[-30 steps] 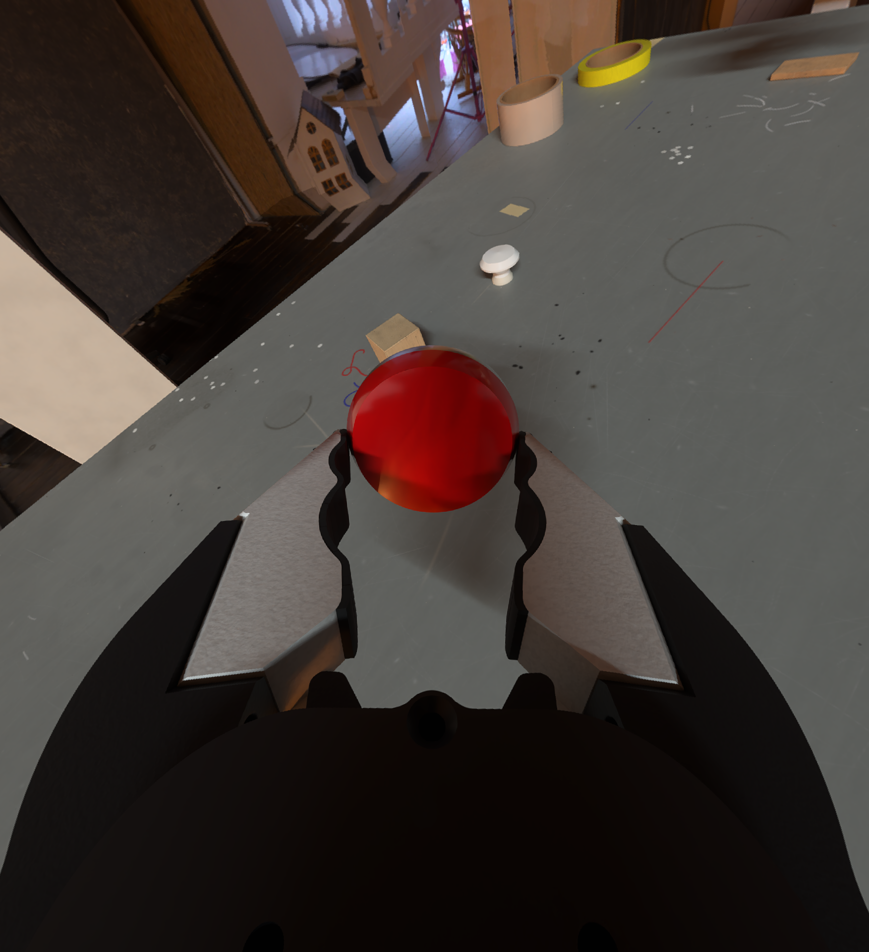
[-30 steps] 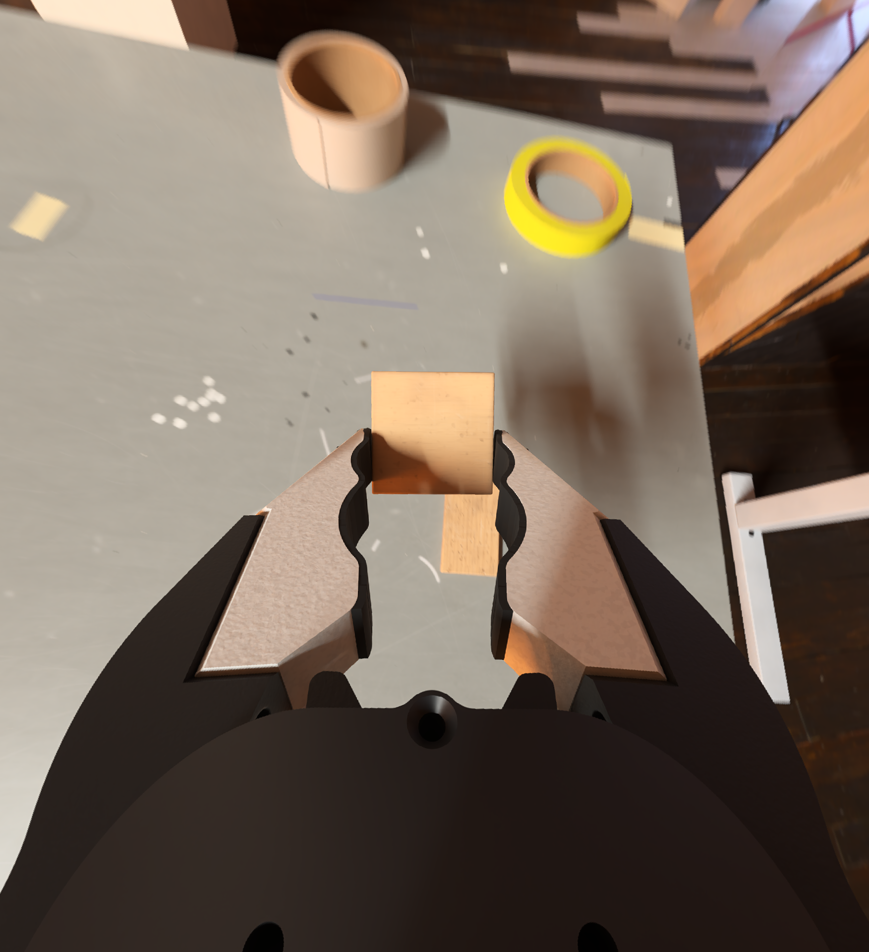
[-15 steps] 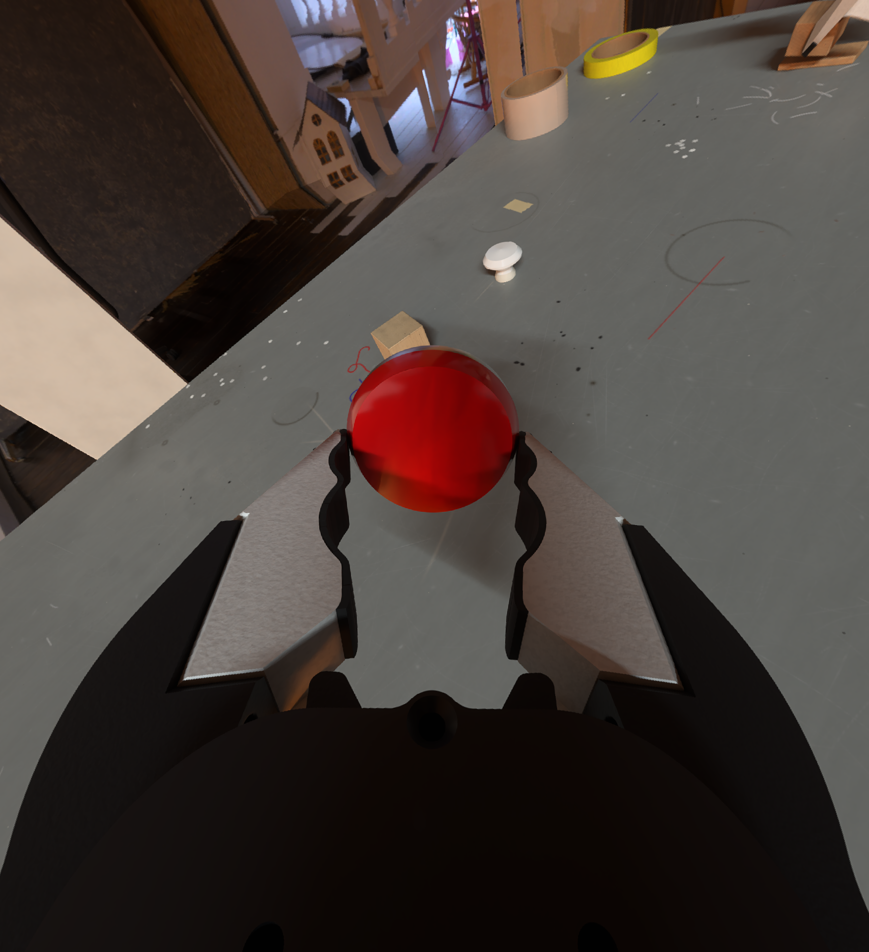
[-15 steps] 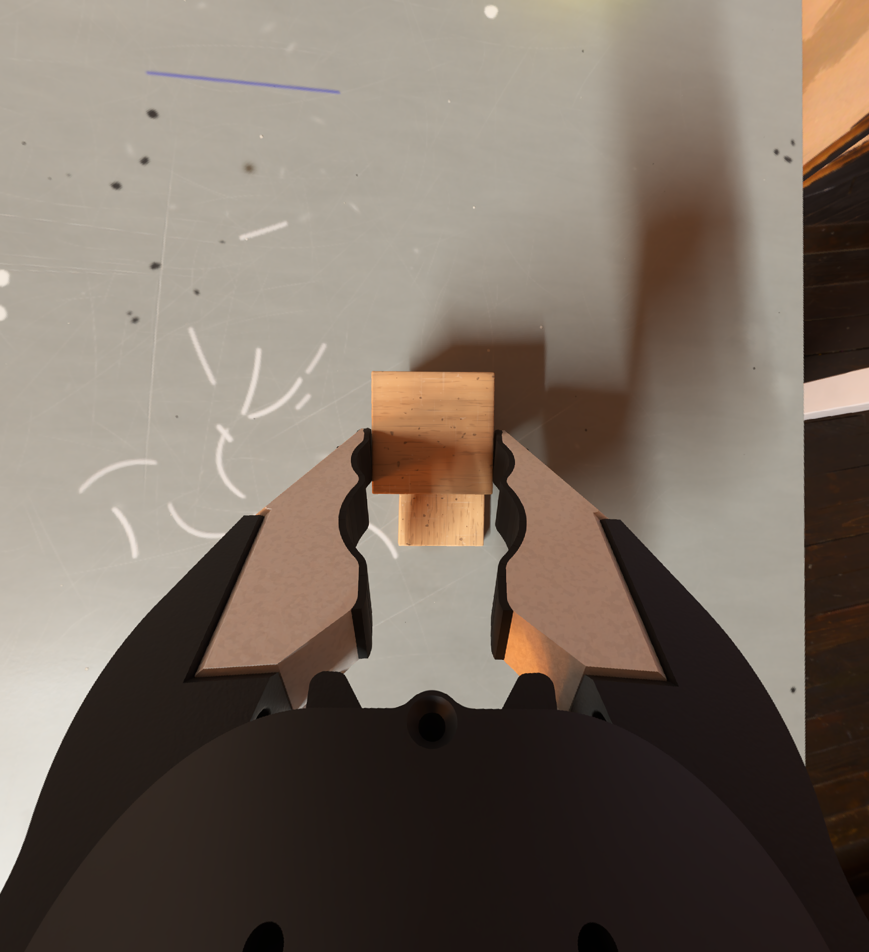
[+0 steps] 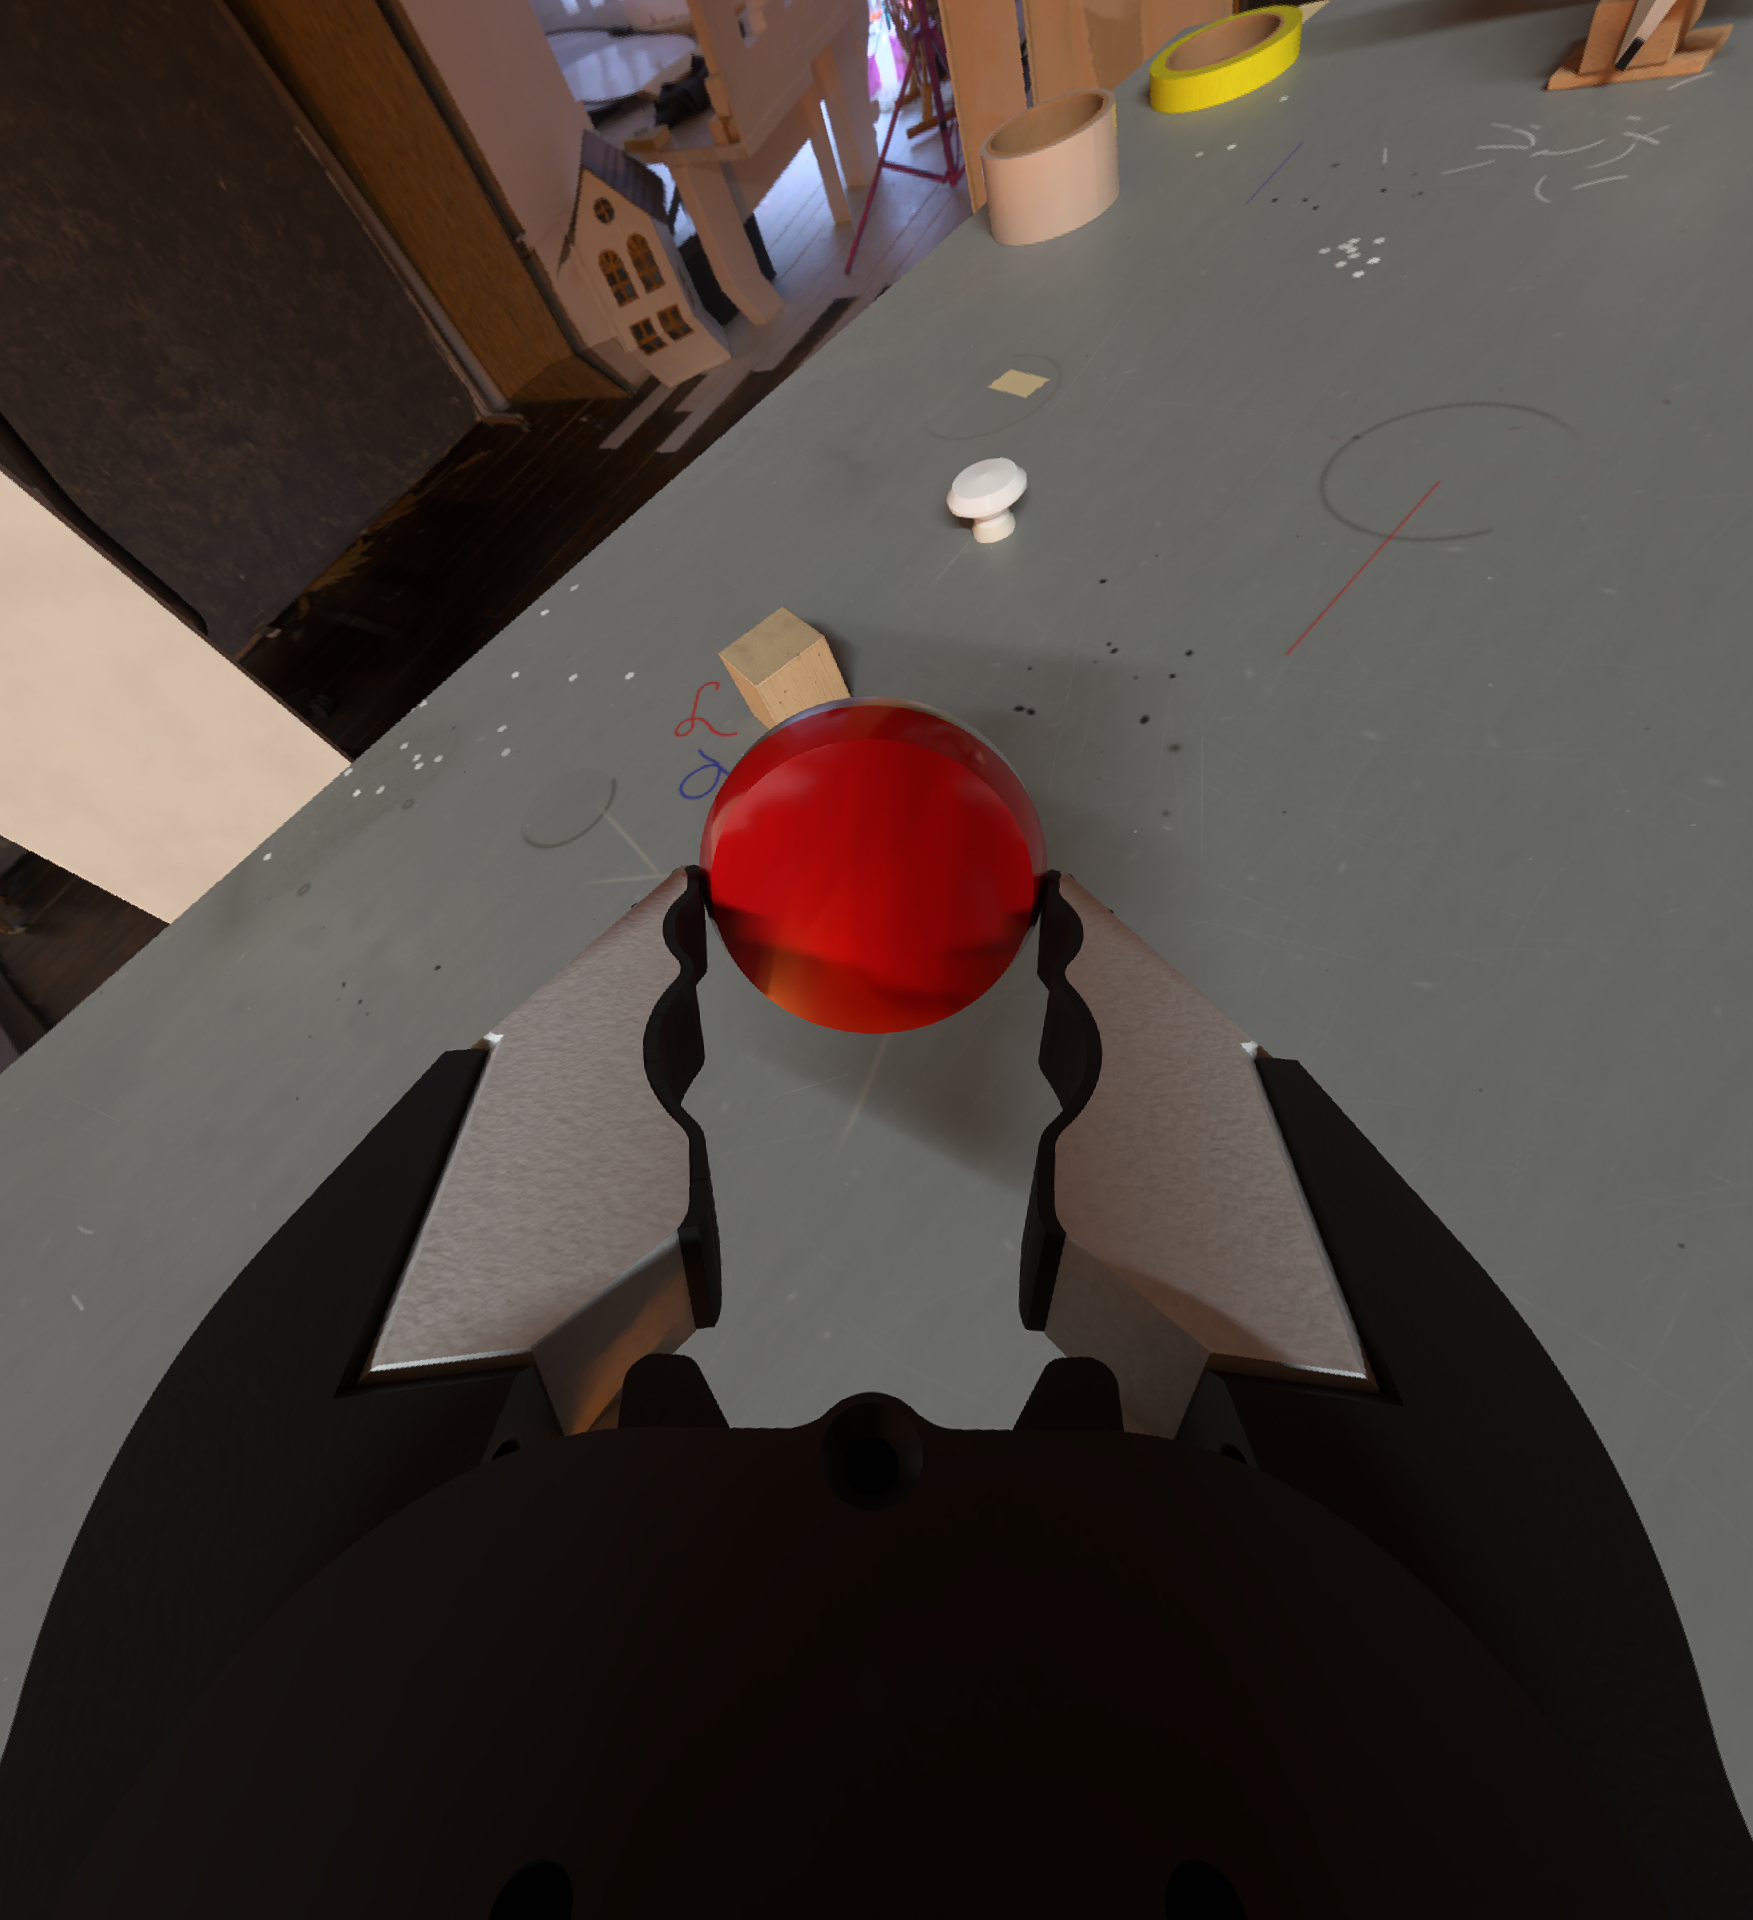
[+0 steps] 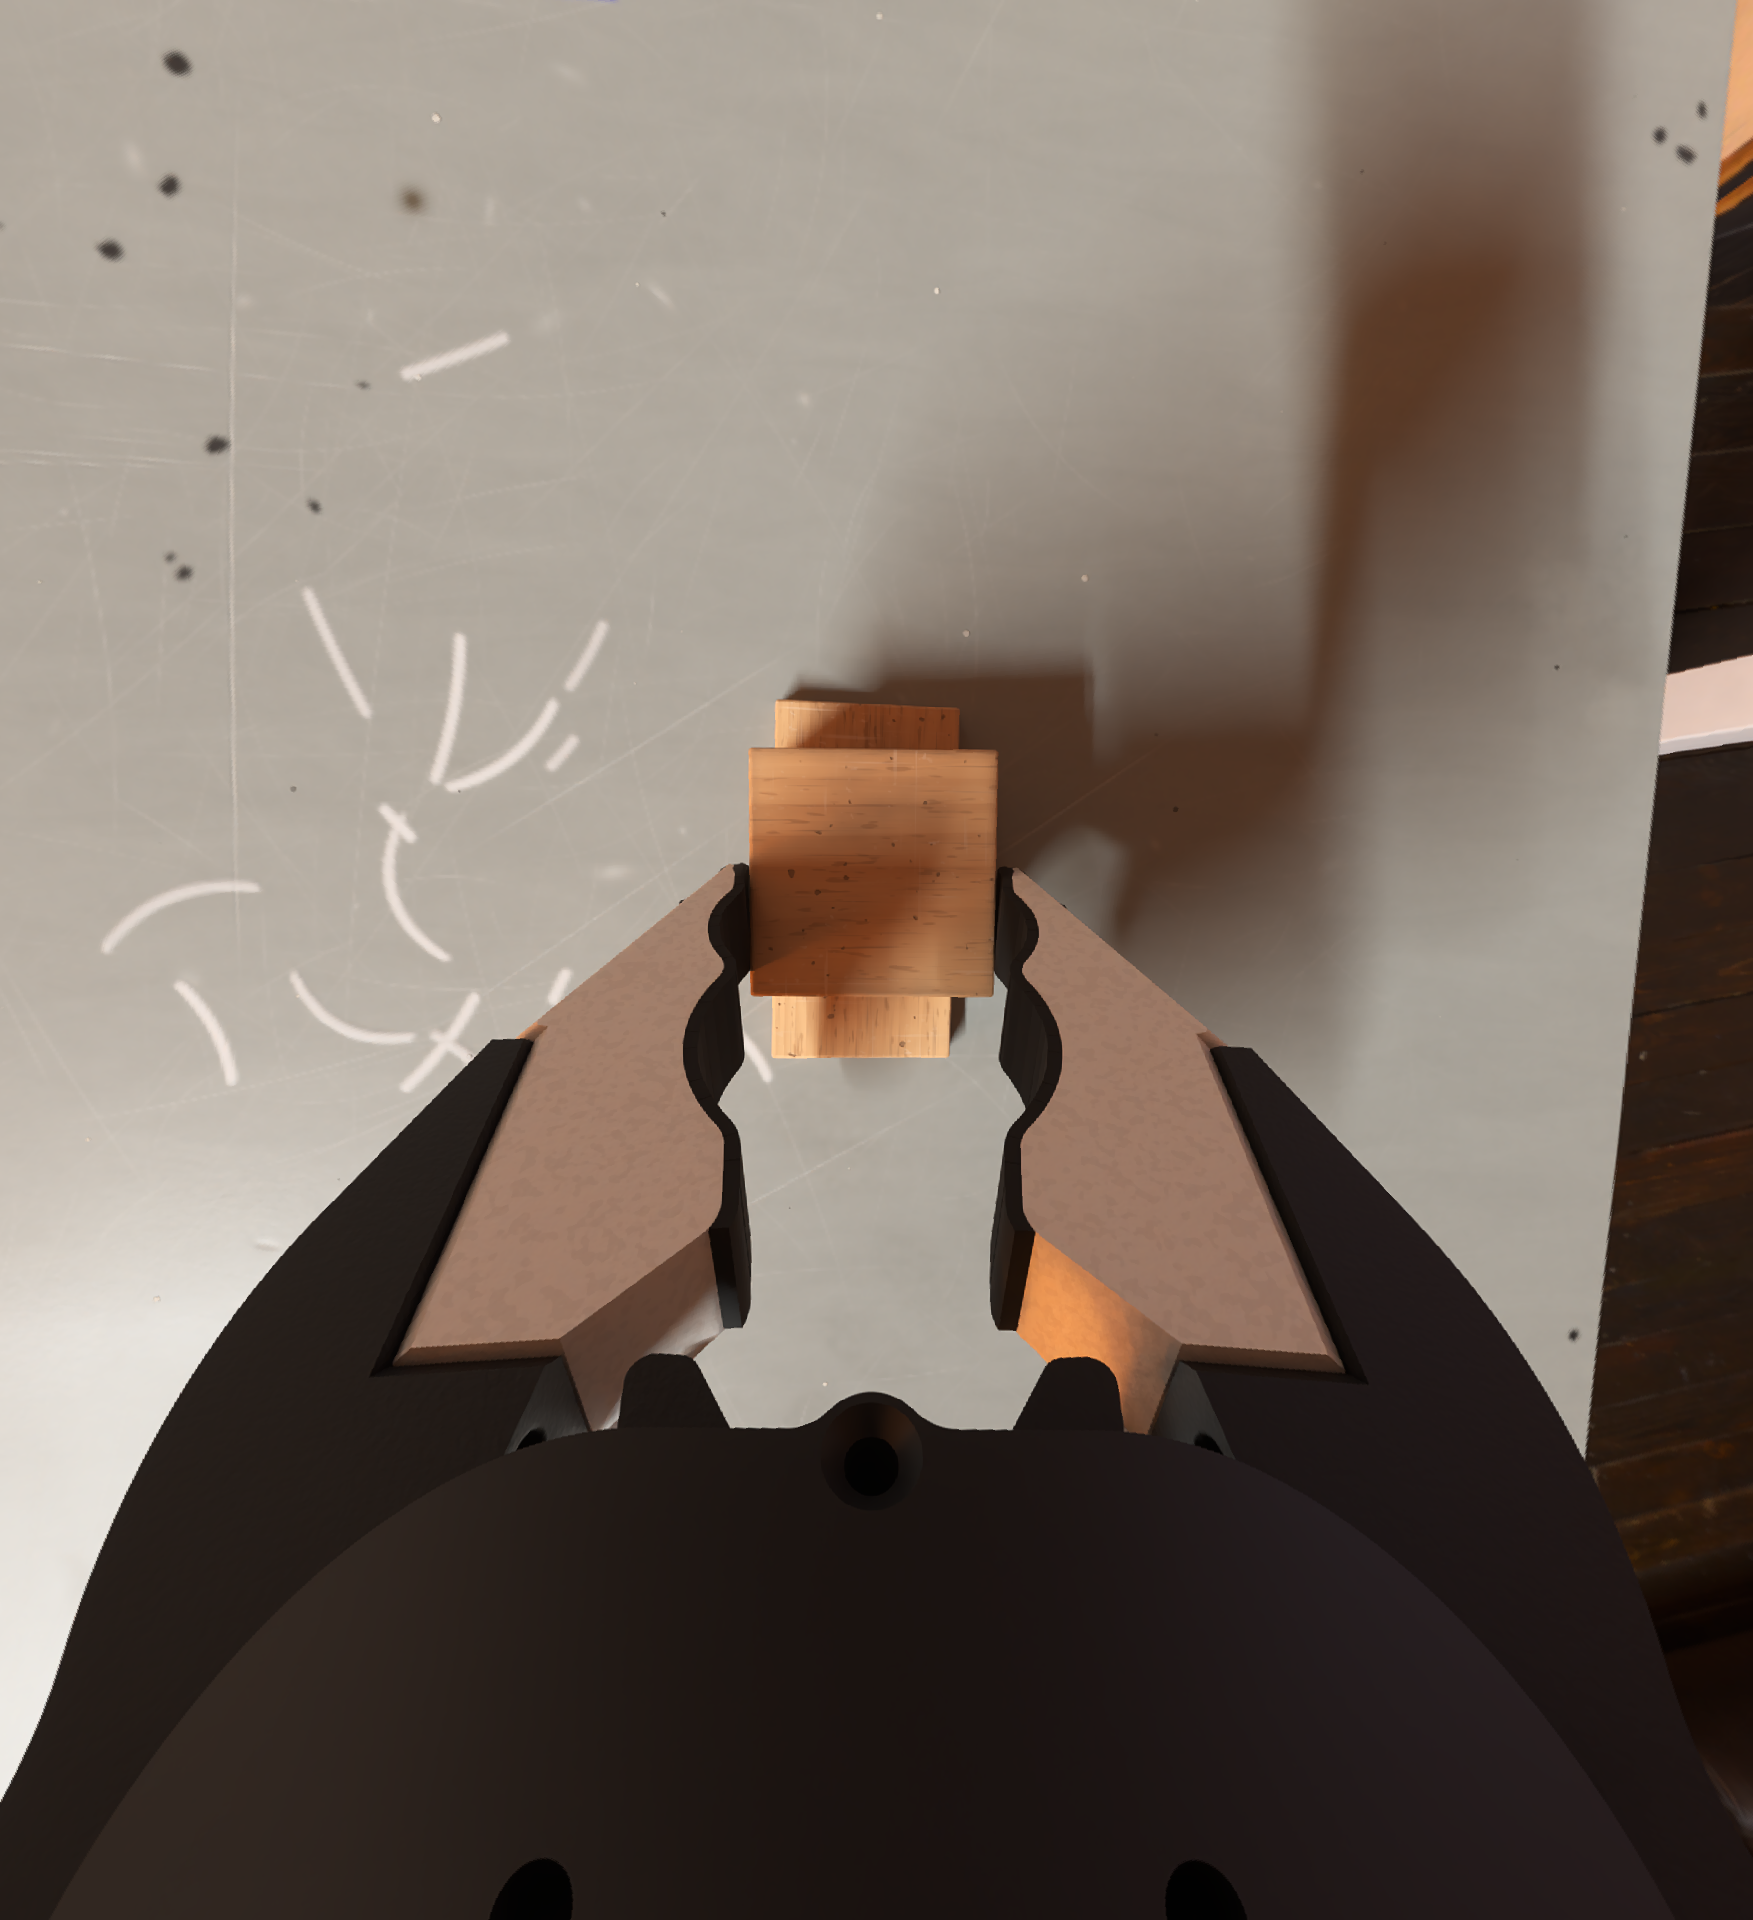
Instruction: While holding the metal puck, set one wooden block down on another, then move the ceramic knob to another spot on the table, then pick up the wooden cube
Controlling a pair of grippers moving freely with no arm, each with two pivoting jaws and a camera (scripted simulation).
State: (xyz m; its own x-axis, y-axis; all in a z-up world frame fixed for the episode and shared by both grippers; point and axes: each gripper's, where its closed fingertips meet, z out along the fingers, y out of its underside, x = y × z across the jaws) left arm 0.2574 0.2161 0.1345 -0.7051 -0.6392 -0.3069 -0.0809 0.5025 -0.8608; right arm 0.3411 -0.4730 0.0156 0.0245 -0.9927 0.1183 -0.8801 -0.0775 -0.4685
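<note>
Right wrist view: two wooden blocks [image 6: 872,868], one held above the other.

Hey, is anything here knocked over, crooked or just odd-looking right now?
Nothing is spilled or broken. One oddity: the ceramic knob stands tilted on the table rather than straight. The right gripper holds a wooden block squarely over the lower block, and the left gripper grips the red metal puck.

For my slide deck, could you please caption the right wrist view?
Right gripper holds one wooden block directly over another on the grey table.
</note>
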